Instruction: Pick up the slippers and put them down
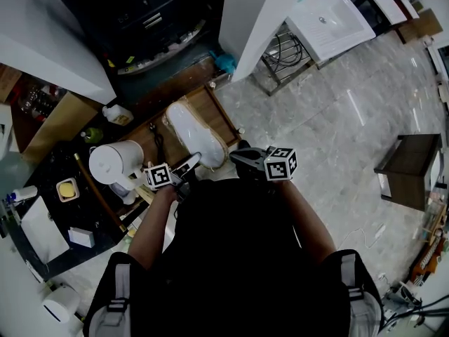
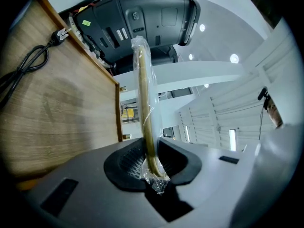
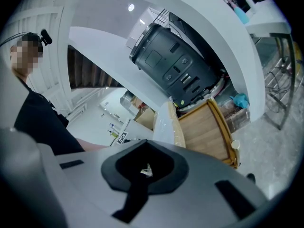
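Bright, even light falls on the tiled floor (image 1: pixel 337 118) right of the wrapped slippers (image 1: pixel 196 135), where pale streaks of glare lie on its gloss. Left of the slippers the counter (image 1: pixel 49 170) sits in deep shade. Below them the person's dark top (image 1: pixel 238 258) shows as flat black without detail.

In the left gripper view, round ceiling lamps (image 2: pixel 234 58) right of the slippers (image 2: pixel 145 108) burn out to white, and the plastic wrap (image 2: pixel 156 182) glints. Both gripper views bend straight lines strongly and fall to black at the corners. In the right gripper view a lamp (image 3: pixel 131 7) glows above the slippers (image 3: pixel 167 122), and the foreground below them is soft.
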`<state>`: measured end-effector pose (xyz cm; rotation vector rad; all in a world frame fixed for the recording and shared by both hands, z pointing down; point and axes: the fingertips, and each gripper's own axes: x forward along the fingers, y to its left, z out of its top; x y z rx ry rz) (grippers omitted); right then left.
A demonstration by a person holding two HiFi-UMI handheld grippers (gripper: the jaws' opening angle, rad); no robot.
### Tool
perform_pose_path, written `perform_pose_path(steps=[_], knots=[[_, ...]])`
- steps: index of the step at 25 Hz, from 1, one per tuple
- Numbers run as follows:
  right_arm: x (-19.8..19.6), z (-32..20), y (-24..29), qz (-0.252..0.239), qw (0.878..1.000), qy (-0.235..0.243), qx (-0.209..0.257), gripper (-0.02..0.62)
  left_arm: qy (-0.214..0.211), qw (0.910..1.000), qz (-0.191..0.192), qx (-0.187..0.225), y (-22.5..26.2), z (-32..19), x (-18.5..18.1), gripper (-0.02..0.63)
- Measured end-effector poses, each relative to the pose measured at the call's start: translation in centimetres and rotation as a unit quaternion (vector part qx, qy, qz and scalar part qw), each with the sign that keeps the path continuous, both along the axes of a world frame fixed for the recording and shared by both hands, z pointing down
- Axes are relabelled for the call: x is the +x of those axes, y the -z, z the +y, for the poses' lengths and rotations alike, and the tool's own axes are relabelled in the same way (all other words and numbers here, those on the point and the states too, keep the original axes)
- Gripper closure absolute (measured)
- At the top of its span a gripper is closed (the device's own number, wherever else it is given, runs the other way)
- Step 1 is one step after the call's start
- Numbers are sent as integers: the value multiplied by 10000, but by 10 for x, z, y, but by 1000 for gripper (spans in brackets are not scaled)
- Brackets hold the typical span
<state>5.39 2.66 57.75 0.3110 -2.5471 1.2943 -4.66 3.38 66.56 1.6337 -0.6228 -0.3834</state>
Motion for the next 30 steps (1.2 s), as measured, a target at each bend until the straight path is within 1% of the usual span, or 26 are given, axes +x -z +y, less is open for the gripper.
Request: perform_pose_path(steps=[3,5,6,10,18,22,25,30], knots=[[0,0,0,-6,10000,33,3,588,-28,9999,-67,136,5,-1,0,522],[-1,0,0,-13,10000,62,6,588,57,9999,130,-19,9,2,3,522],[-1,0,1,-20,10000,74,5,588,84,9998,164,-40,11,3,3,522],[-3,-3,1,-46,9999,140,-2,588,69,9997,-6,241,18,1,0,522],[-10,-5,1,-111,9991,411,-16,588,241,9991,-152,303,28,8,-4,522],[-14,-7,1,-161,9983,557,-46,588,412,9988,-27,255,35,11,-5,522],[-16,-9,4,-218,9976,654,-76,588,461,9983,-161,324,36,13,-6,522],[-14,-10,3,-220,9965,790,-134,588,558,9975,-212,377,41,17,-3,522]])
